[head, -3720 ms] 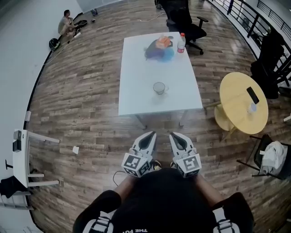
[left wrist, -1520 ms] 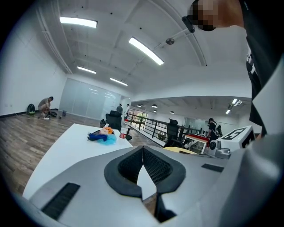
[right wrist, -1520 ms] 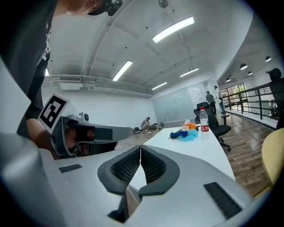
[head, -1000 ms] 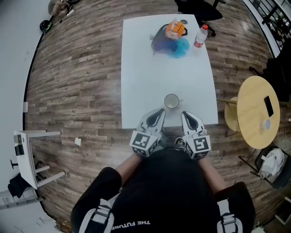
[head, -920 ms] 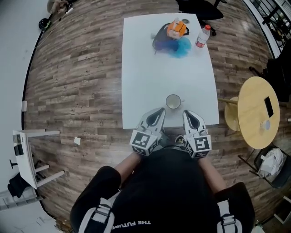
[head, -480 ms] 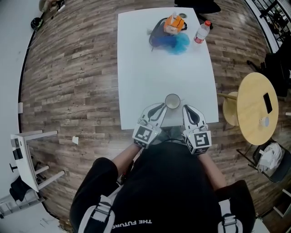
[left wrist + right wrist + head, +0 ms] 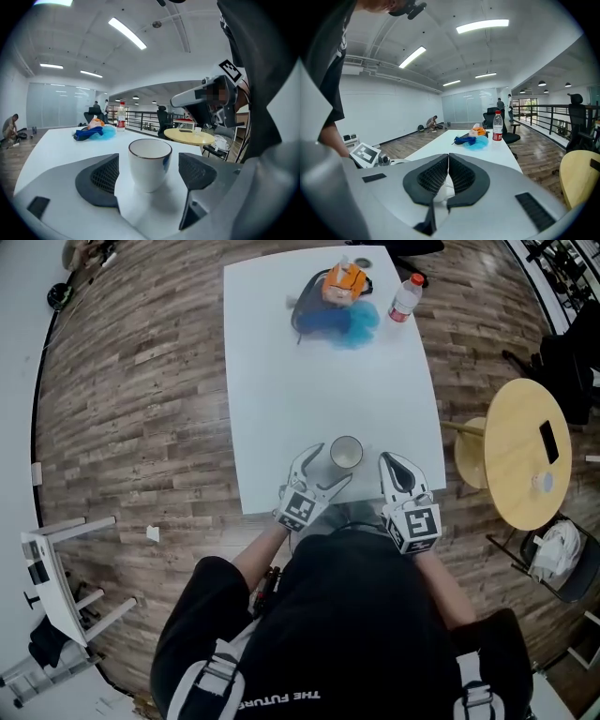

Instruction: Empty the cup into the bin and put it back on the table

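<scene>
Plainly, the white cup (image 7: 346,453) stands upright on the white table (image 7: 309,381), close to the near edge and a little right of its middle. The left gripper (image 7: 328,465) reaches over that edge with its jaws opening. The cup sits between them, and in the left gripper view a gap shows on each side, so neither pad touches it. The right gripper (image 7: 391,460) hovers just right of the cup, over the same edge, with its jaws pressed together on nothing.

The middle of the table is bare from the cup up to the far end. There a blue cloth pile (image 7: 337,322) lies with an orange thing (image 7: 344,279) on it, and a water bottle (image 7: 403,298) stands just beside them near the right edge. Wide wooden floor (image 7: 131,409) lies open to the table's left, broken only by a small white scrap (image 7: 152,533) and a white rack (image 7: 47,559) well off. To the right there is less room, since a round yellow table (image 7: 511,474) stands near the white table's right edge and carries a dark phone (image 7: 548,442).

As for writing, the bottle has a red label whose print is too small to read. The cup shows a dark rim and a small blue mark on its side, not legible. White letters on the person's black shirt (image 7: 281,697) read "THE FUTURE", upside down in the head view.
</scene>
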Available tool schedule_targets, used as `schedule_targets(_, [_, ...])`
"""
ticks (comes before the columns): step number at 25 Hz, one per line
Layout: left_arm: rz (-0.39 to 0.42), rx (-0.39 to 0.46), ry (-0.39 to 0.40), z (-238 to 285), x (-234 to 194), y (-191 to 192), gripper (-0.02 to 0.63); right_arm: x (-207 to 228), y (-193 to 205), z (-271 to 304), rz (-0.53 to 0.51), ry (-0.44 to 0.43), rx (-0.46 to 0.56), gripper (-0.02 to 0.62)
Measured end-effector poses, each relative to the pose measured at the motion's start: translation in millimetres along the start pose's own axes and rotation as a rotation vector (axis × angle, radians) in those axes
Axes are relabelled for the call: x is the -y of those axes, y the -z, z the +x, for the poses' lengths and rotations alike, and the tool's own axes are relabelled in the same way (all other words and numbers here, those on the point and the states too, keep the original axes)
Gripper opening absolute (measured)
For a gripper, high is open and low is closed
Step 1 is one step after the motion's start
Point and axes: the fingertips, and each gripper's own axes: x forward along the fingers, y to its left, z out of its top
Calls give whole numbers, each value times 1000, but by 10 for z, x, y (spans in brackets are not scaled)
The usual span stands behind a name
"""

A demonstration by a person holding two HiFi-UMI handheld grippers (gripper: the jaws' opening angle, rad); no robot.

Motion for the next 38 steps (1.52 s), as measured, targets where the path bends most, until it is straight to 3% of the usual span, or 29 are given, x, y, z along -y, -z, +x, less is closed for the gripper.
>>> schedule_targets(7, [56, 9, 76, 394, 27, 170, 397, 40, 100, 55, -14, -3, -50, 17])
schedule_targets(15, [35, 61, 160, 582, 32, 47, 397, 93, 135, 73, -31, -7, -68, 16])
schedule_targets(25, [54, 38, 222, 733, 117, 20, 396, 125, 145, 2, -37, -33, -61, 16])
schedule_targets(29, [-35, 20, 226, 731, 76, 4, 397, 180, 138, -14, -42, -36, -53, 16])
schedule_targets(33, [-121, 7, 182, 629, 5, -75, 396, 185, 111, -20, -38, -47, -42, 17])
schedule_targets(38, [-147, 59, 133, 383, -77, -553, 397, 151, 40, 43, -25, -109, -4, 17])
